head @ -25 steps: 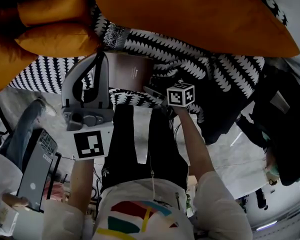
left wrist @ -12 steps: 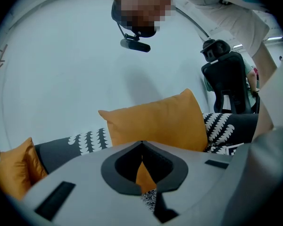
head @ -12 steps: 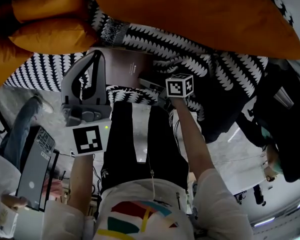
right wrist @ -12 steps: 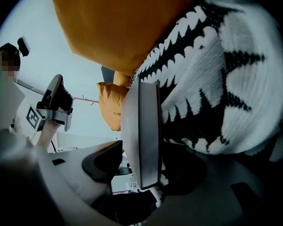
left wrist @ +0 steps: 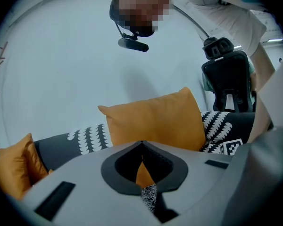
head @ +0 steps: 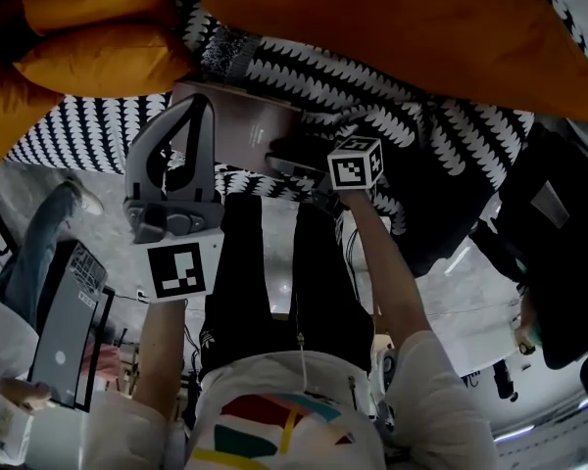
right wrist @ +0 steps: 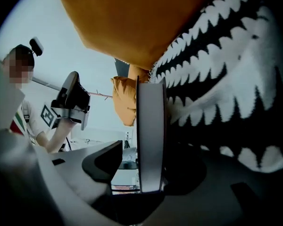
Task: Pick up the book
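Note:
The brown book [head: 243,125] lies on the black-and-white patterned sofa cover [head: 412,135], below the large orange cushion [head: 392,27]. My right gripper [head: 292,166] reaches it from the right, below its marker cube. In the right gripper view the book's pale edge [right wrist: 150,140] stands between the jaws. The right jaw lies against it, while a strip of background shows between the left jaw and the book. My left gripper [head: 198,101] hovers over the book's left part, jaws shut and empty [left wrist: 141,145].
A second orange cushion [head: 88,57] lies at the upper left. A person in a pale top holds a tablet [head: 64,331] at the lower left. A dark office chair [left wrist: 228,79] stands to the right of the sofa.
My right gripper has crept a little toward the sofa along the book's edge. More of the book's cover shows now. The left gripper has barely shifted.

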A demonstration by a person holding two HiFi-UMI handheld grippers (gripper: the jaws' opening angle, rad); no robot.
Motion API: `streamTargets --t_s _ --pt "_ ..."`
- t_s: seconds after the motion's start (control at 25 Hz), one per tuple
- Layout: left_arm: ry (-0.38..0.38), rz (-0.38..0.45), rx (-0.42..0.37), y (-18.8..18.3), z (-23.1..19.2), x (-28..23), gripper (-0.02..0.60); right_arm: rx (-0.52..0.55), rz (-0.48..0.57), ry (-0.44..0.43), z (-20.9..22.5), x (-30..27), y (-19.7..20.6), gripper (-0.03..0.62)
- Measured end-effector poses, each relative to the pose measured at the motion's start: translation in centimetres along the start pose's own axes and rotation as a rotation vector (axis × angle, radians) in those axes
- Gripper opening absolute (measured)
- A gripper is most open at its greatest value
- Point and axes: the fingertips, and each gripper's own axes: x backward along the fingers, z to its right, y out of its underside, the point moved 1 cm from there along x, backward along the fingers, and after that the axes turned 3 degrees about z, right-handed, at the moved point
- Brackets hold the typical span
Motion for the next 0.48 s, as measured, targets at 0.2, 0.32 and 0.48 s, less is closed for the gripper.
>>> streamTargets --t_s 0.2,0.32,0.48 --pt "-0.027 -0.005 0.008 0.2 -0.7 0.6 0.008 0.054 0.098 -0.029 -2.1 -3.9 -3.3 0.279" --pt "-0.041 -0.002 0.004 -0.1 -1.1 0.9 0.008 0.040 0.145 -0.016 -2.0 -4.2 -4.5 0.270" --pt "-0.054 0.009 -0.005 -0.6 -1.7 1.3 0.008 0.070 0.108 0.008 -2.6 -3.8 -4.7 0.205"
